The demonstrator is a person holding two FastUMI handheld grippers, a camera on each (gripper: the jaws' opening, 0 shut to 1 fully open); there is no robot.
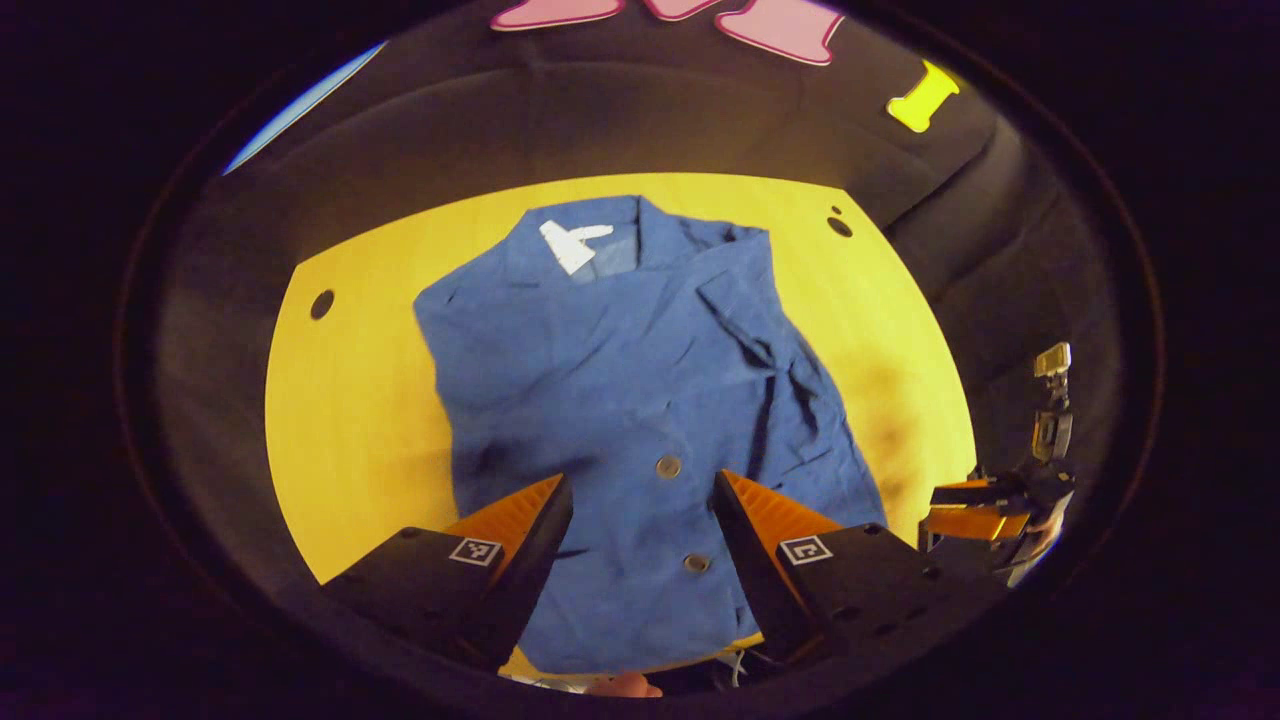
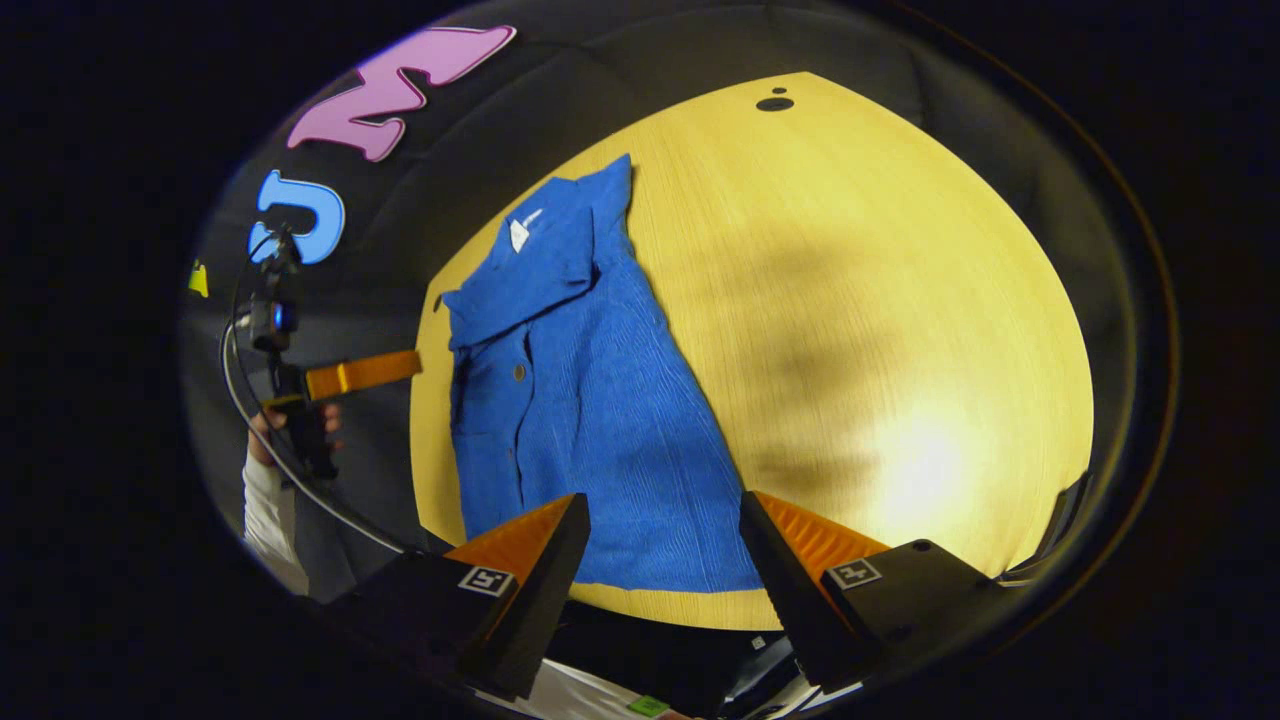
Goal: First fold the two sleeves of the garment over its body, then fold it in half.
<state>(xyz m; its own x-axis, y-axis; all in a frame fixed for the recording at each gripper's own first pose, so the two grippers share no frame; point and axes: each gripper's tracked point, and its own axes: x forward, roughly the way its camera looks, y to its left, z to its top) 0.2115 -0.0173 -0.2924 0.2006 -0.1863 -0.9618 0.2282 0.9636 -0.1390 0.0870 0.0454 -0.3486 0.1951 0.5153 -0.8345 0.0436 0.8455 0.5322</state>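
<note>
A blue button-front shirt (image 1: 640, 400) lies flat on the yellow wooden table (image 1: 350, 420), collar and white neck label at the far end, both sleeves lying folded over its body. My left gripper (image 1: 642, 490) hovers open above the shirt's near hem, over the buttons, holding nothing. In the right gripper view the same shirt (image 2: 580, 420) lies lengthwise on the table (image 2: 880, 350). My right gripper (image 2: 662, 510) is open just above the shirt's near hem corner, with nothing between its fingers.
The other gripper (image 1: 985, 505) shows at the table's right edge in the left gripper view. In the right gripper view, a hand and white sleeve (image 2: 272, 500) hold the other gripper (image 2: 345, 378) off the table's left side. Black cloth walls surround the table.
</note>
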